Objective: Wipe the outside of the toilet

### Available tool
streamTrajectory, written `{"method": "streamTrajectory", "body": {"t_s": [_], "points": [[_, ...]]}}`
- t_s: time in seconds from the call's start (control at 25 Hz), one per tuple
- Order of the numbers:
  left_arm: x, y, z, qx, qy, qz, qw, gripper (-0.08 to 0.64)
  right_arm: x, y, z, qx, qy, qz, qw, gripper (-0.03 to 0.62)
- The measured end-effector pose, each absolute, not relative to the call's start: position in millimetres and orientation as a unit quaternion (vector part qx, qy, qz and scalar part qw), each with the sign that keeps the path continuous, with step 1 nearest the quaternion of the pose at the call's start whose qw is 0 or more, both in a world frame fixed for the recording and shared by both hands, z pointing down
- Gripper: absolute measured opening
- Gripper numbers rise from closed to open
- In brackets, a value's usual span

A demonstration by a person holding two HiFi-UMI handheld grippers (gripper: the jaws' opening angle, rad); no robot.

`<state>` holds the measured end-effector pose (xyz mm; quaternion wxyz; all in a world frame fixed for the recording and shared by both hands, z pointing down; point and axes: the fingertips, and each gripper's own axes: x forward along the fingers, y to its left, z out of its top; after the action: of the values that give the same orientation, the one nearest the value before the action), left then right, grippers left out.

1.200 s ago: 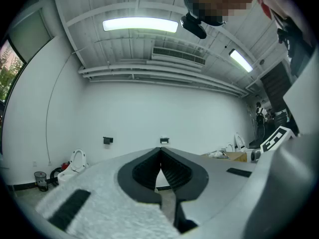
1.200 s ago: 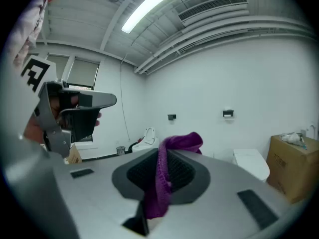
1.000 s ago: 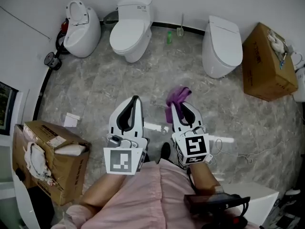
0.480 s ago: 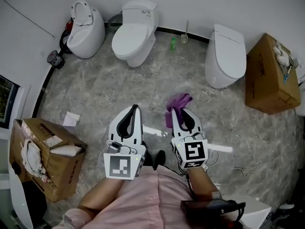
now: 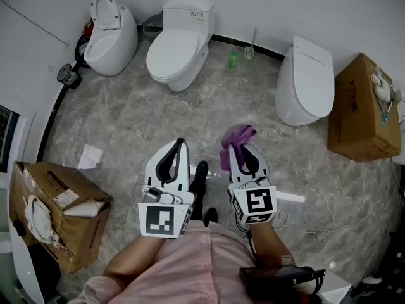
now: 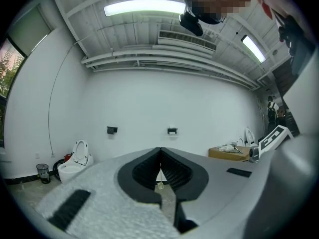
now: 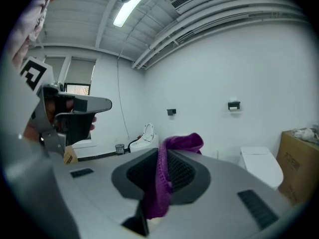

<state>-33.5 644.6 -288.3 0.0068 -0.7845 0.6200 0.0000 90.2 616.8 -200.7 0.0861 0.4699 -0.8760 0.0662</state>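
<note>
Pink shirt point(image 5: 202, 261); white, black-padded hand-held grippers point(image 5: 181, 142) point(image 5: 229, 146).

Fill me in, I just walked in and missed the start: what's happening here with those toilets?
A person stands on the floor holding a hand-held gripper in each hand. The right hand-held gripper is shut on a purple cloth. The left hand-held gripper is shut with nothing in it. Three white toilets stand ahead. Neither hand-held gripper touches any of them, so wiping has not yet begun.
</note>
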Motion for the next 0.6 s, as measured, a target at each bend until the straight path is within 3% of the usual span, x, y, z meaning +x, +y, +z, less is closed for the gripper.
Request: {"method": "streamTrajectory", "body": {"t_s": [0.6], "points": [[-89,423,-287,-0.809,0.588,0.007,0.011,0.008,39,409,-207,0.498,-0.861,0.057,0.082,0.058]]}}
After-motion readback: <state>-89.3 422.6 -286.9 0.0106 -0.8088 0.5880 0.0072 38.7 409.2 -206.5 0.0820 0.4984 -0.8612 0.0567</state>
